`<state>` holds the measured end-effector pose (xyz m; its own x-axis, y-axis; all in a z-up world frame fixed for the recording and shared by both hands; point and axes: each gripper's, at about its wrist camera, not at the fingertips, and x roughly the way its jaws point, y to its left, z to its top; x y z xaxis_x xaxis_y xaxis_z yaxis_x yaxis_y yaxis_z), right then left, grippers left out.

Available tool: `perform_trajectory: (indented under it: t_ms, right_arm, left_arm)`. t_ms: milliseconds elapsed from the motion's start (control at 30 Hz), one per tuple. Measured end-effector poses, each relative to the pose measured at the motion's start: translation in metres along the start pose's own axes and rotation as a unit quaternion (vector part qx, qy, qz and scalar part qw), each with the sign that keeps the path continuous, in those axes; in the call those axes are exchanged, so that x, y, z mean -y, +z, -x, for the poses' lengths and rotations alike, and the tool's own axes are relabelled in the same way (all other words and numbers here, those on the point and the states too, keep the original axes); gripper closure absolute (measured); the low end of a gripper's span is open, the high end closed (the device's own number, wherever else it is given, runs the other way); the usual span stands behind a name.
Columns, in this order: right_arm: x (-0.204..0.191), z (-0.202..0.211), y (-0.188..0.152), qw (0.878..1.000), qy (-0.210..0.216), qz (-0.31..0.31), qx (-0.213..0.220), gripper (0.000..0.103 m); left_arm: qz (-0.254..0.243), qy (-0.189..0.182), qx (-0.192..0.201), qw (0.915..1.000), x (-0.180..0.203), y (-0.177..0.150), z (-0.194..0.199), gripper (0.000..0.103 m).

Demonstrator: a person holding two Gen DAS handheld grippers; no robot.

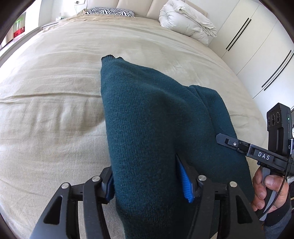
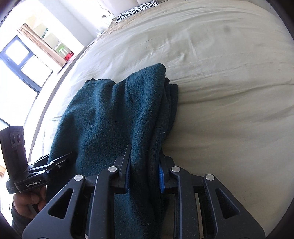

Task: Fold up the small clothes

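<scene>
Left tool (image 1: 148, 182) and right tool (image 2: 145, 172) each clamp the near edge of the dark teal knit garment (image 1: 147, 114), which drapes away from them onto the beige bed (image 1: 55, 114). Its far end lies mid-bed with bare sheet open on all sides. Zebra pillow (image 1: 110, 12) and white duvet (image 1: 185, 20) sit well apart at the headboard. Garment layers are bunched and the near hem is cut off, so I can't tell the fold state.
</scene>
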<state>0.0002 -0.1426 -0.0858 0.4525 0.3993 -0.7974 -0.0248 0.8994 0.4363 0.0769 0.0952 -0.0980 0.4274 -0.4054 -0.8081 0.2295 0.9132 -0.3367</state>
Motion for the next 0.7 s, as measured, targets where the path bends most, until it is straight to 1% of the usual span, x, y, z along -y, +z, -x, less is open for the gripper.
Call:
perform_trajectory:
  t_ms: [67,167,233,333,433,567,700]
  right_arm:
    - [0.008,-0.002,0.004,1.0,0.009,-0.004,-0.001,0.081]
    - [0.015,-0.008,0.01,1.0,0.018,-0.01,-0.001,0.08]
    - [0.017,-0.011,0.008,1.0,0.021,-0.011,0.002,0.079]
    - [0.022,-0.013,0.005,0.999,0.032,-0.015,0.01,0.077]
    - [0.023,-0.014,0.003,0.999,0.038,-0.014,0.017,0.077]
    - [0.026,-0.014,0.0,0.998,0.047,-0.017,0.024,0.076]
    - [0.03,-0.011,-0.002,0.998,0.059,-0.023,0.029,0.072]
  left_arm:
    - [0.01,-0.012,0.002,0.9999,-0.005,-0.003,0.0,0.039]
    - [0.008,-0.013,0.007,0.9999,-0.006,-0.008,0.002,0.039]
    - [0.009,-0.014,0.012,0.9998,-0.006,-0.009,0.003,0.038]
    - [0.021,-0.027,0.019,0.9992,-0.012,-0.014,0.003,0.037]
    - [0.022,-0.024,0.027,0.9991,-0.012,-0.019,0.006,0.037]
    - [0.03,-0.019,0.036,0.9987,-0.012,-0.02,0.008,0.033]
    - [0.046,-0.018,0.047,0.9977,-0.015,-0.023,0.013,0.029]
